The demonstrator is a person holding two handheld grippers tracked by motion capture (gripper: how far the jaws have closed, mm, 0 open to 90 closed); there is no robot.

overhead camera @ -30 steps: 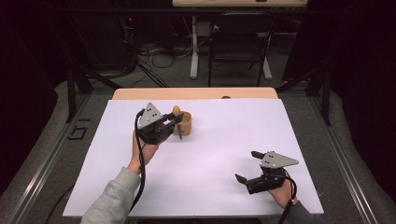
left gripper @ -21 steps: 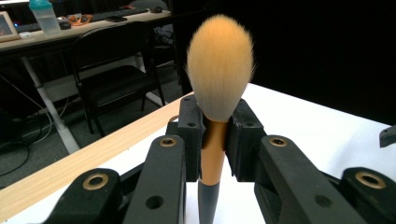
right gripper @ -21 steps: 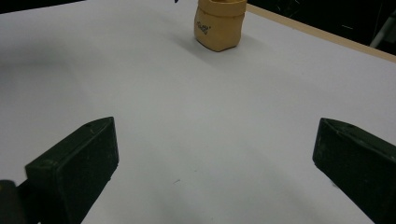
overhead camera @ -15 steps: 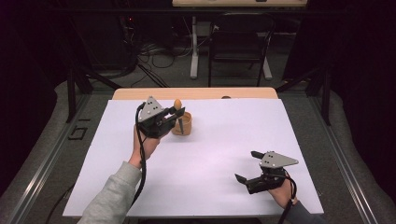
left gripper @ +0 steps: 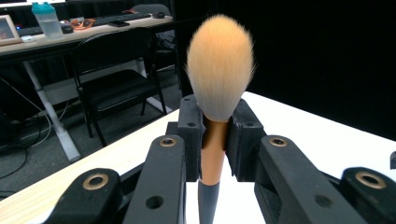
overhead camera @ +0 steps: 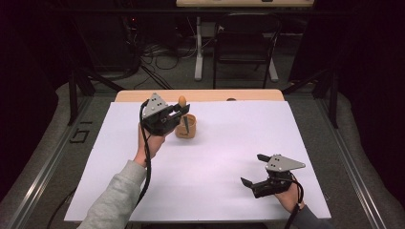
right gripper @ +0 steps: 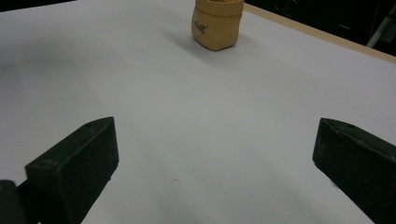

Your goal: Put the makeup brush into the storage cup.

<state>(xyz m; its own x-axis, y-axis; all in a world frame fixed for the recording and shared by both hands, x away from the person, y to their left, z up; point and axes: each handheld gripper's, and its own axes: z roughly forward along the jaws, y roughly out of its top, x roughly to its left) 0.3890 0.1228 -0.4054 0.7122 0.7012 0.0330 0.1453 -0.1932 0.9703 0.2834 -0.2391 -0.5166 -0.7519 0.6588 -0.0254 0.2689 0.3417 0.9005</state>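
Note:
A makeup brush (left gripper: 214, 98) with a peach bristle head, copper ferrule and grey handle stands upright, clamped at the ferrule by my left gripper (left gripper: 215, 135). In the high view that left gripper (overhead camera: 180, 110) is held above the back left of the table, and the brush (overhead camera: 182, 101) has its handle reaching down into a small tan pouch-shaped cup (overhead camera: 186, 127). My right gripper (overhead camera: 251, 170) rests open near the front right edge with nothing between its fingers. The right gripper view shows the cup (right gripper: 218, 22) far ahead on the white sheet.
A white sheet (overhead camera: 219, 157) covers the table, with a strip of bare wood (overhead camera: 200, 95) along the far edge. A black chair (overhead camera: 246, 43) and desk legs stand beyond the table. Metal rails (overhead camera: 52, 162) run along both sides on the floor.
My left gripper with the brush has shifted slightly right and up, so the brush now stands over the cup. The right gripper has stayed in place.

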